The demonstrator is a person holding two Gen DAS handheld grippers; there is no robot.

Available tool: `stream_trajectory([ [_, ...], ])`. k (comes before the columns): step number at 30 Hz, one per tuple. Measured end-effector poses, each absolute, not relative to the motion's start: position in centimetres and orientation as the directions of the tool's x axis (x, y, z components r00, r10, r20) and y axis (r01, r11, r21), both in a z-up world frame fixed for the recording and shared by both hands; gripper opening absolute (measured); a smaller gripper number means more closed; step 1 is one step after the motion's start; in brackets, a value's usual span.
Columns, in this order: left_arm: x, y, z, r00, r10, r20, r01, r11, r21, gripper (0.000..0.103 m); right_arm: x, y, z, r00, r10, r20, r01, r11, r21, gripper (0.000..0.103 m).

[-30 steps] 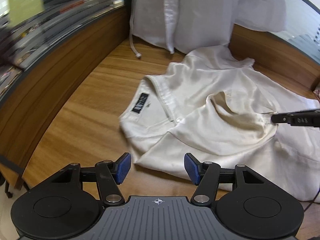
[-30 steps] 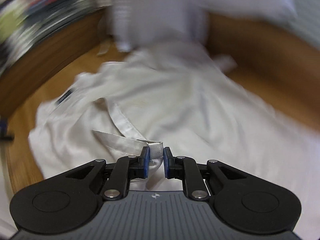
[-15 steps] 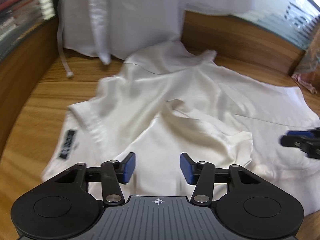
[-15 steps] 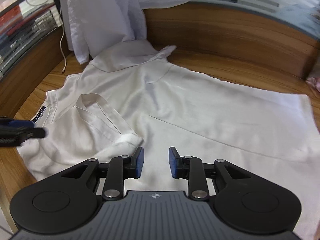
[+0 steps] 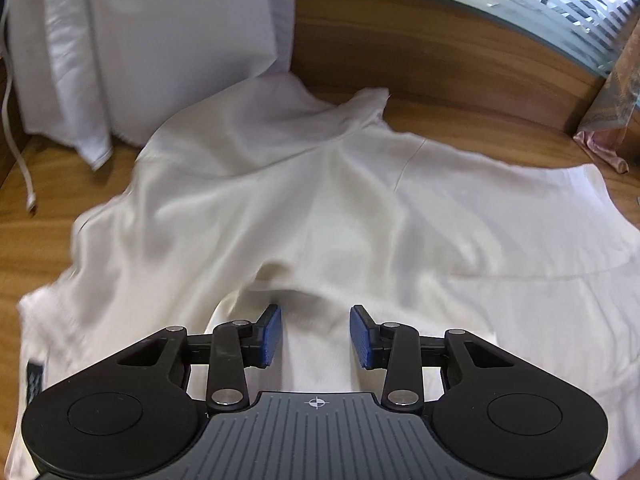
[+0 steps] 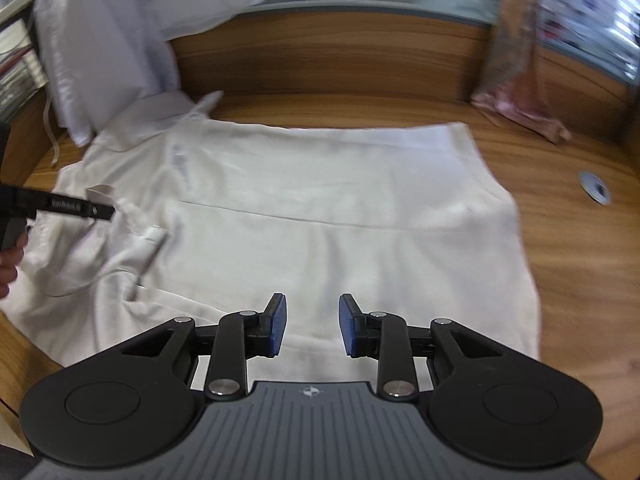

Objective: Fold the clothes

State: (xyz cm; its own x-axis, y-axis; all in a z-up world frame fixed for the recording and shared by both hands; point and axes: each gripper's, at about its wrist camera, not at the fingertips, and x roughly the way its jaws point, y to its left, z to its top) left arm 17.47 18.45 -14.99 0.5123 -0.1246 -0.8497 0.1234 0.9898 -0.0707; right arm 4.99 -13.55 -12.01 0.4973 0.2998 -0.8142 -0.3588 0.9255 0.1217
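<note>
A cream shirt (image 5: 320, 200) lies spread on the wooden table (image 5: 36, 216), its dark neck label (image 5: 34, 380) at the left edge. My left gripper (image 5: 316, 316) hovers over a raised fold (image 5: 288, 284) in the shirt's front. Its jaws are closing, still apart, and the pads press on nothing. In the right wrist view the shirt (image 6: 340, 200) lies flatter, with a folded placket strip (image 6: 148, 240) at the left. My right gripper (image 6: 312, 308) is over the shirt's near hem with its jaws opening and nothing between them. One of the left gripper's fingers (image 6: 76, 208) reaches in beside that strip.
White garments (image 5: 140, 40) hang against the wooden back panel (image 5: 440, 52), with a white cord (image 5: 16, 140) dangling at the left. A patterned pink cloth (image 6: 516, 80) hangs at the back right. A metal cable grommet (image 6: 596, 188) sits in the table right of the shirt.
My right gripper let go of the placket strip, opened and swung right over the shirt's body. My left gripper moved right from the table edge onto the shirt, and its jaws narrowed.
</note>
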Motion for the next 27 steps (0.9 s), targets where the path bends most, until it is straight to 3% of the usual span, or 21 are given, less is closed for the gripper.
stream_trajectory([
  [10,16.3,18.4,-11.7,0.592,-0.107,-0.799,0.14,0.99,-0.029,0.045,4.7,-18.7,-13.5,0.485,0.181,-0.855,-0.263,0.963,0.055,0.039],
  [19,10.6,25.8,-11.7,0.54,-0.016,-0.842,0.022,1.0,-0.005,0.047,5.1,-22.9,-14.3,0.445,0.125,-0.887,-0.168,0.984,0.054,0.04],
  [27,10.8,29.6,-10.7,0.522,0.03,-0.852,-0.077,0.997,-0.012,0.049,7.0,-23.2,-13.9,0.45,0.133,-0.883,-0.205,0.978,0.042,0.04],
])
